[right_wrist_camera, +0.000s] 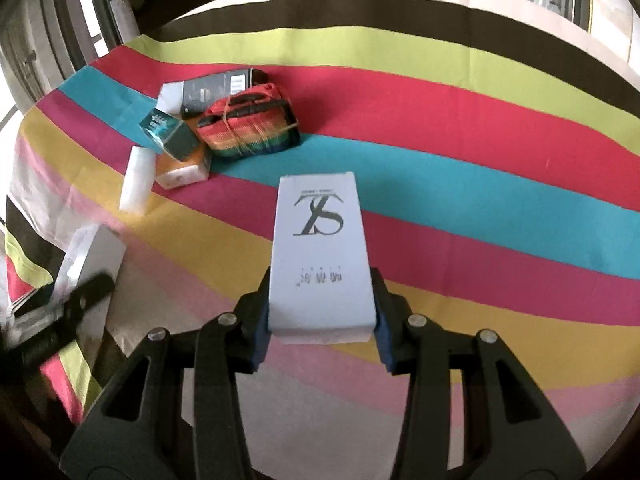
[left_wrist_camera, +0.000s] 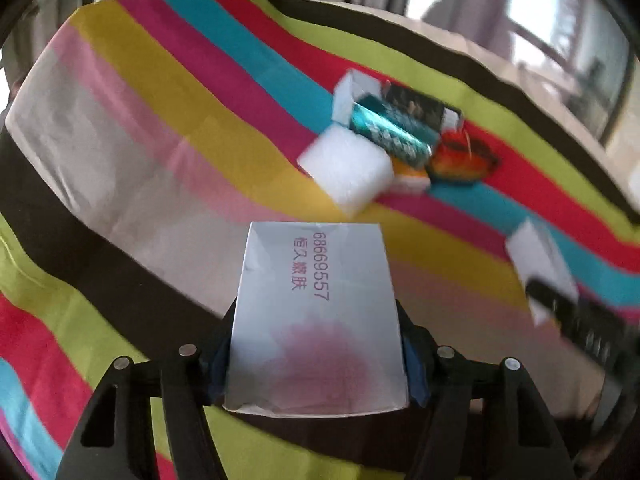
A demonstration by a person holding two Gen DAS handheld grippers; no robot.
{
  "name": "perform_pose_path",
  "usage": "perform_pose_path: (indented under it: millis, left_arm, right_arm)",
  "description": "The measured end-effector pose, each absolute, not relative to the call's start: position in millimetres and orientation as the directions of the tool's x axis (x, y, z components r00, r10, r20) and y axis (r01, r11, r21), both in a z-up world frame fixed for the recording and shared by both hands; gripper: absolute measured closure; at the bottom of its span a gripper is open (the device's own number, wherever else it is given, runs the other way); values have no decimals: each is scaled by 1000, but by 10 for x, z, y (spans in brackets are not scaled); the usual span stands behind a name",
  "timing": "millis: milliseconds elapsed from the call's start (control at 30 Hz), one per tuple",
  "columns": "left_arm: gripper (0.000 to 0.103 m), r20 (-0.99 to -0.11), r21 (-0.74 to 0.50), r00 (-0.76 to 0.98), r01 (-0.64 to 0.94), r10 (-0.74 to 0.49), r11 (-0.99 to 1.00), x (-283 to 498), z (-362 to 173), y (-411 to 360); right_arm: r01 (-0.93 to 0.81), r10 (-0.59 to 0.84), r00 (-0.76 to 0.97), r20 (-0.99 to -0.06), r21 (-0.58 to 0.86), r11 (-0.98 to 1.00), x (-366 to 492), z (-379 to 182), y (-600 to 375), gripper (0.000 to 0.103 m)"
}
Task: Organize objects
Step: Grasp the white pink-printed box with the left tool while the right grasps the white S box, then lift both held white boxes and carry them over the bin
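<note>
White boxes sit clamped in left gripper (left_wrist_camera: 316, 354) and right gripper (right_wrist_camera: 322, 320).

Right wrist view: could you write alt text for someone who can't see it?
A handheld gripper clamps a white box printed with a large letter logo above a striped tablecloth. Beyond it, to the left, sits a cluster of small boxes and a rainbow strap bundle.

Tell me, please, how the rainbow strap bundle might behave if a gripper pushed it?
The rainbow strap bundle looks like soft webbing tied by thin string, so it would probably squash rather than slide cleanly. It lies flat on the striped cloth, so it's unlikely to roll.
</note>
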State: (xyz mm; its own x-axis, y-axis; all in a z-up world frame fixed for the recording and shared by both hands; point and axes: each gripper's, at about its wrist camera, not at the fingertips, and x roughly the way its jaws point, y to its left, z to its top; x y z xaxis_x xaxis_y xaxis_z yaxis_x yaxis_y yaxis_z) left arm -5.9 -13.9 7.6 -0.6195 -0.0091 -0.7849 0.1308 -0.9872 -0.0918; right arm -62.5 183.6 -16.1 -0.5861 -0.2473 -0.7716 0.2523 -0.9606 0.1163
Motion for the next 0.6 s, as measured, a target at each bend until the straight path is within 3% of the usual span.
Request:
perform_pose_path:
  millis: [267, 333, 600]
  left_arm:
    - [30, -791, -78, -610, 170, -43, -982, -87, 68, -194]
    - [35, -786, -58, -616, 158, -53, -986, -58, 69, -159]
    - [36, -788, -35, -613, 123, -48, -992, 337, 124, -155]
  right_arm:
    - [253, -218, -600, -770, 76, -964, -615, -164, 1841, 56]
    - [250, -213, -602, -769, 72, -966, -641, -186, 1813, 57]
    - [246, -236, -593, -770, 107, -963, -427, -103, 1839, 58]
